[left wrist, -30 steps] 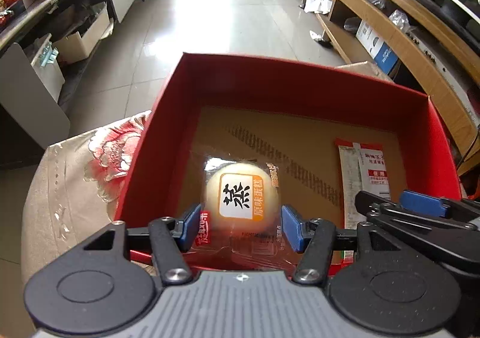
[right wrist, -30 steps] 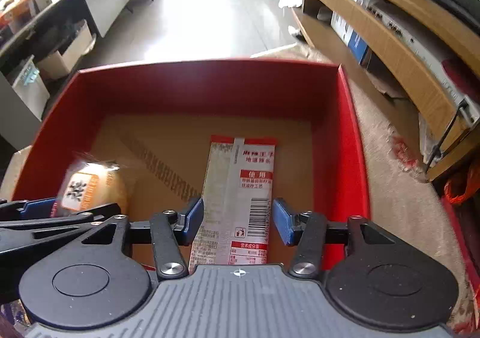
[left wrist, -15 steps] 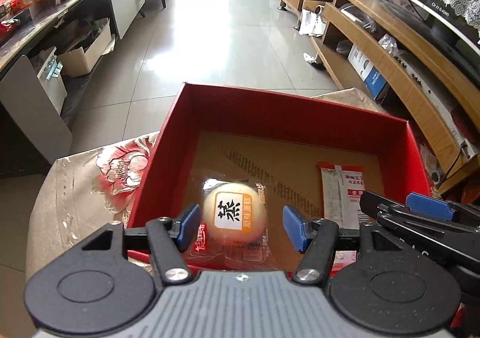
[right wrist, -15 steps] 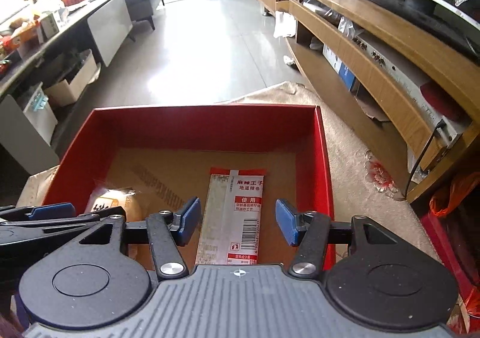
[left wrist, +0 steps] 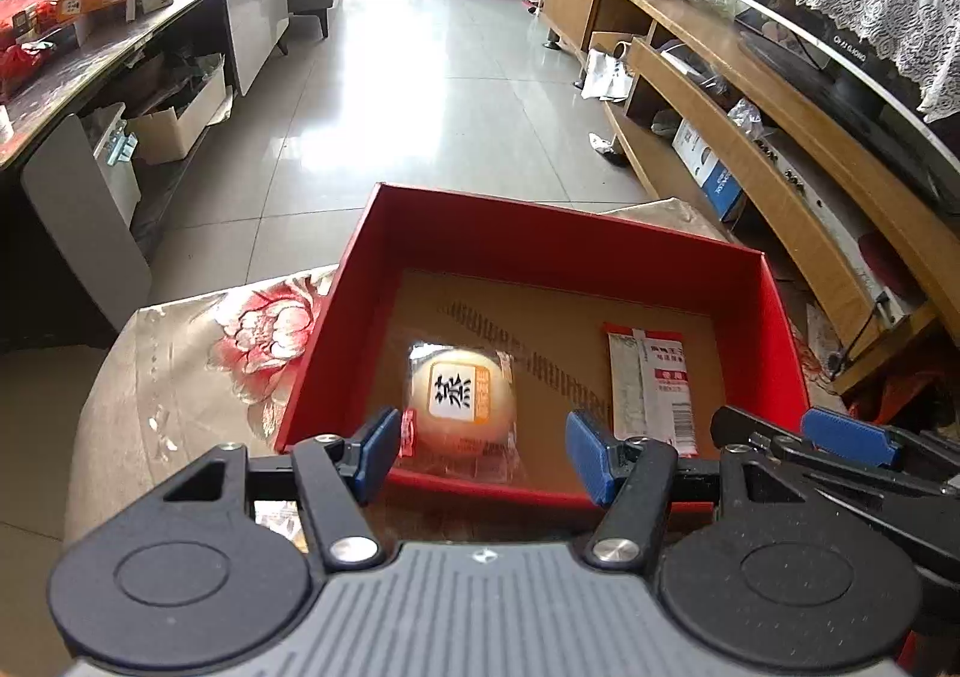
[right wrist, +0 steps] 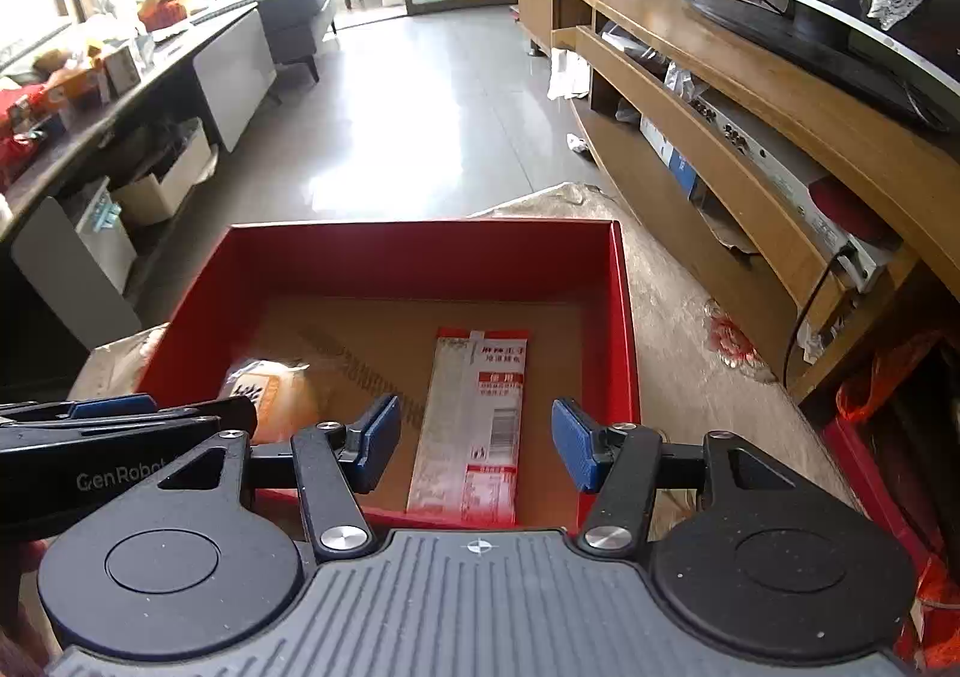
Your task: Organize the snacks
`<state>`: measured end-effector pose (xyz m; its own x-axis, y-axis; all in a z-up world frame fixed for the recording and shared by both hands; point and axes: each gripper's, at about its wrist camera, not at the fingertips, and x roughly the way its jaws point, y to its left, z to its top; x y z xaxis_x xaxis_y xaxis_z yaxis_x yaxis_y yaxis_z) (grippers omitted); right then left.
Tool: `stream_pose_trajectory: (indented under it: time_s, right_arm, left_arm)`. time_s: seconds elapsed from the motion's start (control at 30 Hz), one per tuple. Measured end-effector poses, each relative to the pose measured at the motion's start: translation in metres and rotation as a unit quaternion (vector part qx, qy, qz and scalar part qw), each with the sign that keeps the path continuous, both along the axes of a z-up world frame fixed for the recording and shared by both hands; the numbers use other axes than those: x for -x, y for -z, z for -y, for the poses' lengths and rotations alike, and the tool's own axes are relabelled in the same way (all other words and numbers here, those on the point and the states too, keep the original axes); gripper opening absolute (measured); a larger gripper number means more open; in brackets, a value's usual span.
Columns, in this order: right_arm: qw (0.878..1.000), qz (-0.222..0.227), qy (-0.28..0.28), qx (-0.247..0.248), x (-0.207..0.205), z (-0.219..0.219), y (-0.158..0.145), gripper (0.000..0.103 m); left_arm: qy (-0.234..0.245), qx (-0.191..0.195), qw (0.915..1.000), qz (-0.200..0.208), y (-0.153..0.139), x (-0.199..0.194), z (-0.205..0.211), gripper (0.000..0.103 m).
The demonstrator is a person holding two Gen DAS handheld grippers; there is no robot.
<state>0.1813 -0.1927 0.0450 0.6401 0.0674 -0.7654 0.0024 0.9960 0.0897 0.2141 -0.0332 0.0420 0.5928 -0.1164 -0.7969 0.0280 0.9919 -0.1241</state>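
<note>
A red box [left wrist: 540,239] with a brown cardboard floor stands on a flowered cloth. Inside it lie a round wrapped cake [left wrist: 461,398] at the left and a flat silver-and-red snack packet [left wrist: 651,383] at the right. My left gripper [left wrist: 483,452] is open and empty, above the box's near edge in front of the cake. My right gripper [right wrist: 474,440] is open and empty, above the near edge over the packet [right wrist: 474,413]. The right wrist view also shows the box [right wrist: 420,251] and the cake [right wrist: 276,395].
The flowered cloth [left wrist: 198,371] covers the table around the box. A wooden TV stand [right wrist: 750,95] runs along the right and a dark counter with boxes [left wrist: 90,17] along the left. Tiled floor [left wrist: 420,95] lies beyond. A snack pack [left wrist: 276,518] shows just under my left gripper.
Both grippers have pulled back and up from the box, open and empty. The cake and the packet stay where they lay in the box.
</note>
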Motion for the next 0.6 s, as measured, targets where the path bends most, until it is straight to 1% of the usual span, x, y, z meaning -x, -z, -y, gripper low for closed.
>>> stream_pose_trajectory:
  time_s: [0.2,0.6]
  right_arm:
    - [1.0,0.003,-0.001,-0.01,0.02,0.0,-0.005,0.064]
    - [1.0,-0.005,-0.011,-0.024,0.054,-0.014,-0.004,0.064]
  left_arm:
    - [0.002,0.005,1.0,0.004,-0.004,0.022,-0.004,0.058]
    - [0.006,-0.006,0.9999,0.011,-0.006,0.065,-0.021,0.058]
